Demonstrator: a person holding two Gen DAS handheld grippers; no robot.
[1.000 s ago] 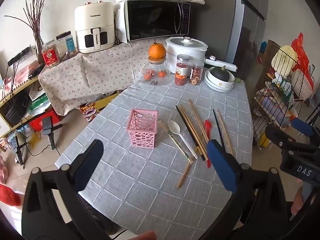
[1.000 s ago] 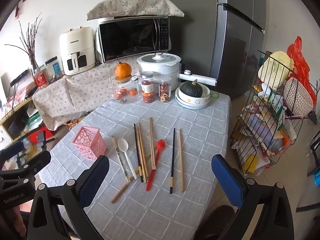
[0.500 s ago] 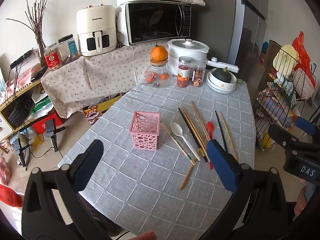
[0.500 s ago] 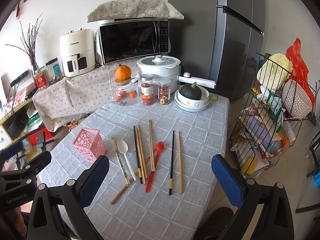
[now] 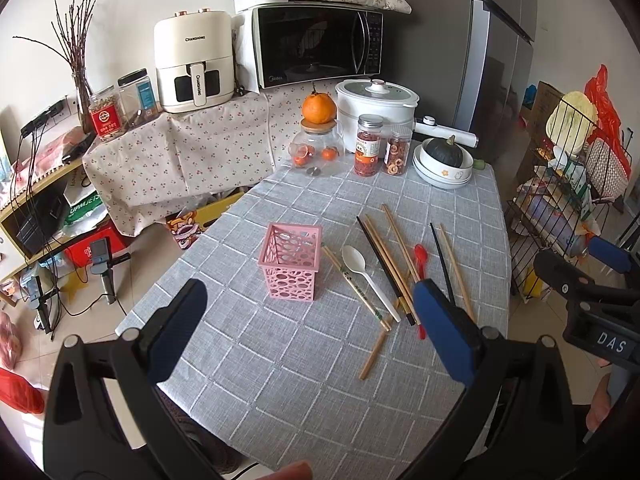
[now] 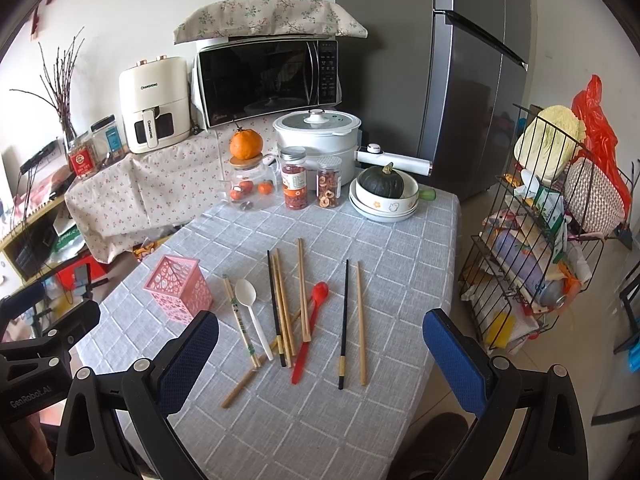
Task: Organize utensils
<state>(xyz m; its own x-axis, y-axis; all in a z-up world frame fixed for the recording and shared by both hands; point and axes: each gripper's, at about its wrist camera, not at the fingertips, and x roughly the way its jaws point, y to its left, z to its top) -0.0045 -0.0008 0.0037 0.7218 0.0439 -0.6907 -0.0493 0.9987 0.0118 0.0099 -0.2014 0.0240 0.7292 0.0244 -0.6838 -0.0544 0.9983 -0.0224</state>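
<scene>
Both cameras have drawn slightly back. Our left gripper (image 5: 304, 320) hangs, fingers apart, over the pink basket (image 5: 291, 266); chopsticks (image 6: 282, 300) and spoons lie lengthwise on the tabletop (image 6: 400, 264), nearer our right gripper (image 6: 320, 344), fingers apart and empty.

Both views pulled up and back slightly from table (image 5: 304, 360); left claw (image 5: 308, 320) and right claw (image 6: 320, 352) raised.
</scene>
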